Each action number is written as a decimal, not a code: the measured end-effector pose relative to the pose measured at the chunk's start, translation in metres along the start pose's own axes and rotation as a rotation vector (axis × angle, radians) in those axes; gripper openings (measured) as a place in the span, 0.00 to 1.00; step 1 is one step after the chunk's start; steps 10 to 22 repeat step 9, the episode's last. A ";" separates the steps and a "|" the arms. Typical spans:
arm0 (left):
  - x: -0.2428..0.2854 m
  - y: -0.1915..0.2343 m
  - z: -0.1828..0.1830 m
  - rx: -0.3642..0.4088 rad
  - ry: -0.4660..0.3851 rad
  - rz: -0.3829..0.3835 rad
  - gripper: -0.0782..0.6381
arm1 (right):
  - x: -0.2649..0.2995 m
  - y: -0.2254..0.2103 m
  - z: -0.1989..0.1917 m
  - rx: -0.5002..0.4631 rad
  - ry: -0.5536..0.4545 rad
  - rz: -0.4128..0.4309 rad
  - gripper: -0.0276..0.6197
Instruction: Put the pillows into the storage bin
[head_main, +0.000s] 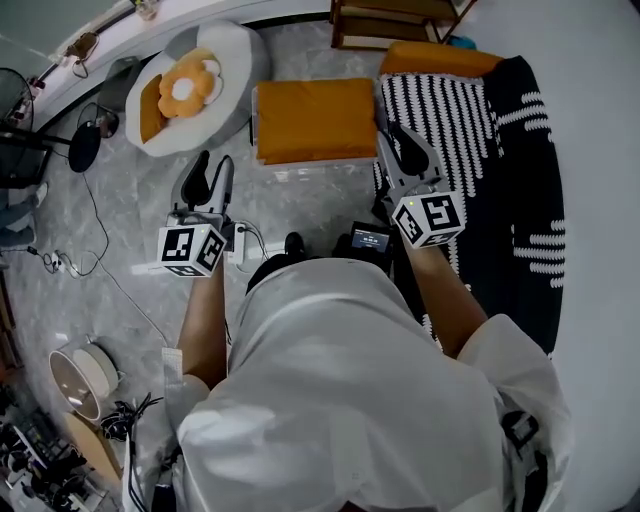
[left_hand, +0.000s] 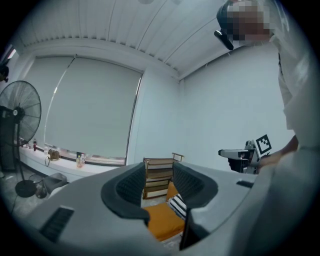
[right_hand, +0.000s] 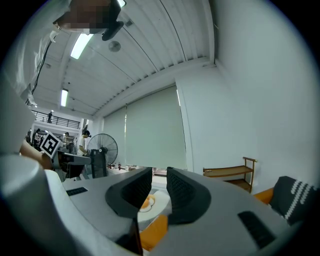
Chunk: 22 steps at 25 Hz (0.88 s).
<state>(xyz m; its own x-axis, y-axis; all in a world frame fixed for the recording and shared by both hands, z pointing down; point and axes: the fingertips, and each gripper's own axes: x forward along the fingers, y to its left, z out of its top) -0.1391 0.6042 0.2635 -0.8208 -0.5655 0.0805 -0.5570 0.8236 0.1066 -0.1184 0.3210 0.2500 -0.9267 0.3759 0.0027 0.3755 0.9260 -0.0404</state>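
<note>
An orange pillow (head_main: 315, 120) lies flat in a clear storage bin (head_main: 312, 172) on the floor straight ahead. A second orange pillow (head_main: 435, 58) sits behind a black-and-white striped pillow (head_main: 440, 110) to the right. A flower-shaped pillow (head_main: 187, 85) rests in a round grey bed at the left. My left gripper (head_main: 215, 165) is held level, short of the bin's left corner, open and empty. My right gripper (head_main: 398, 140) hovers by the bin's right side near the striped pillow, its jaws a little apart with nothing between them. The left gripper view (left_hand: 159, 187) shows the orange pillow (left_hand: 162, 220) through the gap.
The round grey bed (head_main: 238, 55) stands at the far left, a wooden shelf (head_main: 390, 22) at the back. A dark striped cover (head_main: 525, 200) spreads on the right. A standing fan (head_main: 85, 145), cables and a power strip (head_main: 250, 245) lie on the floor at the left.
</note>
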 end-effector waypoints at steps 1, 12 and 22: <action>-0.002 0.000 -0.002 -0.005 0.002 -0.001 0.35 | -0.001 0.000 0.000 0.001 -0.001 0.001 0.21; -0.005 0.021 0.004 -0.015 0.000 -0.009 0.35 | 0.007 0.011 0.007 0.008 -0.011 -0.013 0.21; -0.005 0.021 0.004 -0.015 0.000 -0.009 0.35 | 0.007 0.011 0.007 0.008 -0.011 -0.013 0.21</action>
